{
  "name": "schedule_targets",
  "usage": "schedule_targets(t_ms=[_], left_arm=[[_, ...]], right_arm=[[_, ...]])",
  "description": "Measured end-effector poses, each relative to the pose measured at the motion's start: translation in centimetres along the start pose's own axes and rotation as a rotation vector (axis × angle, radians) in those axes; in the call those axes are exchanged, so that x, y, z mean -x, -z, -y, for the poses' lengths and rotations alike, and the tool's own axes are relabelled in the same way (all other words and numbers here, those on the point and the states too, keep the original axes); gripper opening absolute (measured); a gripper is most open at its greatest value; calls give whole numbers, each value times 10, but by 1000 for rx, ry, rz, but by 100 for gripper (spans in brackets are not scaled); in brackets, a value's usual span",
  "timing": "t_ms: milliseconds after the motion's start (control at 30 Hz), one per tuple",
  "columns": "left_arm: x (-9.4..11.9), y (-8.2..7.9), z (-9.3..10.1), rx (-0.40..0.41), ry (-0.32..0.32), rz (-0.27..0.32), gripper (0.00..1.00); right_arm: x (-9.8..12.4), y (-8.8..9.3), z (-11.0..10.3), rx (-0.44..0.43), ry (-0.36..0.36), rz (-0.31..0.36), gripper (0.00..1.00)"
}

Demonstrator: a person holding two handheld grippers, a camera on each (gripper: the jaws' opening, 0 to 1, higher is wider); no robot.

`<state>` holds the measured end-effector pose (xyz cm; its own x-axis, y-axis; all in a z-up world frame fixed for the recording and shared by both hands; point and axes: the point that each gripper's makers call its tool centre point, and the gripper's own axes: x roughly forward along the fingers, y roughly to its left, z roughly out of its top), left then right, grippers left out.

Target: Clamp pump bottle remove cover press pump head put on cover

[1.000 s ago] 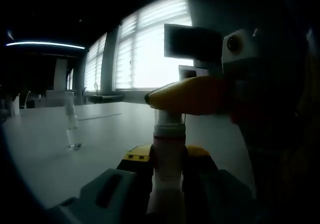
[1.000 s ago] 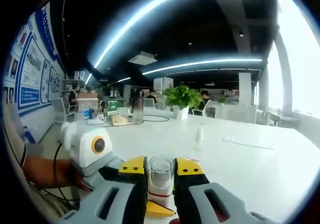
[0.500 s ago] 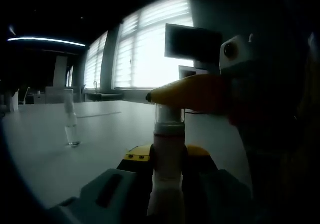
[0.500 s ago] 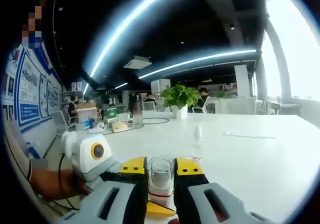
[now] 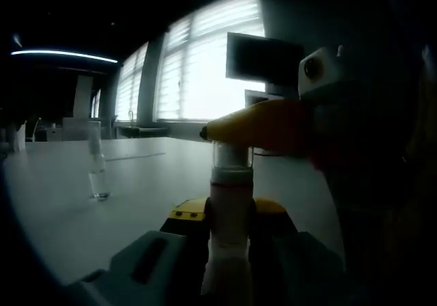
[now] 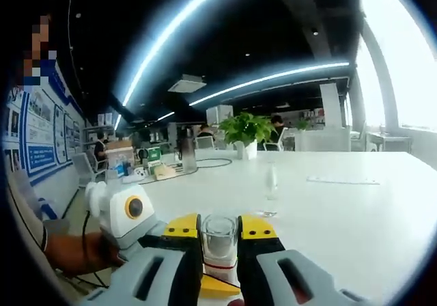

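Observation:
My left gripper (image 5: 229,216) is shut on the pale body of the pump bottle (image 5: 229,251), which stands upright between its yellow-tipped jaws. The bottle's clear cover (image 5: 232,157) sits on top, above a white collar. My right gripper (image 5: 263,127) reaches in from the right, its yellow fingers closed around that cover. In the right gripper view, the right gripper (image 6: 220,228) is shut on the clear cover (image 6: 220,238). The left gripper (image 6: 130,214) lies at the lower left there, held by a hand (image 6: 68,251).
The white table (image 5: 54,217) stretches left, with a small clear bottle (image 5: 99,176) standing on it, also seen as the small bottle (image 6: 271,190). Bright windows lie behind. A potted plant (image 6: 247,132), boxes and seated people are at the table's far end.
The right gripper view has tilted slightly, so the room has shifted in it. Both grips and the bottle look the same.

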<state>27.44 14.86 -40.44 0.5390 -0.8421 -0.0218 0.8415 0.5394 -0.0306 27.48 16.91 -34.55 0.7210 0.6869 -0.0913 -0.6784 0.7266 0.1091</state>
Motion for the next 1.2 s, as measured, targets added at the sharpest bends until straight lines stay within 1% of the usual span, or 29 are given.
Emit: schedule_targets(t_ms=[133, 367, 500, 567, 600, 833, 867, 933, 1000, 1033, 1100, 1133, 1200], left_arm=[[0, 0, 0, -1, -1, 1, 12], [1, 0, -2, 3, -1, 2, 12], [1, 0, -2, -1, -2, 2, 12], [1, 0, -1, -1, 0, 2, 12], [1, 0, -1, -1, 1, 2, 12], [1, 0, -2, 0, 3, 4, 12], [1, 0, -2, 0, 1, 4, 12], [1, 0, -2, -1, 2, 2, 12], [0, 1, -2, -7, -2, -3, 12], [0, 1, -2, -5, -3, -4, 11], [0, 1, -2, -6, -5, -6, 11], [0, 1, -2, -6, -5, -7, 11], [0, 1, -2, -3, -5, -9, 11]], right_arm=[[0, 0, 1, -52, 4, 2, 13], [0, 0, 2, -51, 11, -5, 13], [0, 0, 1, -35, 7, -11, 13], [1, 0, 2, -47, 2, -11, 13], [1, 1, 3, -71, -1, -9, 13], [1, 1, 5, -105, -4, -4, 13], [1, 0, 5, -88, 0, -6, 13], [1, 0, 2, 9, 15, -25, 13], [-1, 0, -5, 83, 26, -30, 13], [-1, 0, -6, 85, 31, -34, 13], [-2, 1, -7, 123, 27, -32, 12], [-2, 0, -6, 168, 31, -35, 12], [-1, 0, -9, 212, 38, -41, 12]])
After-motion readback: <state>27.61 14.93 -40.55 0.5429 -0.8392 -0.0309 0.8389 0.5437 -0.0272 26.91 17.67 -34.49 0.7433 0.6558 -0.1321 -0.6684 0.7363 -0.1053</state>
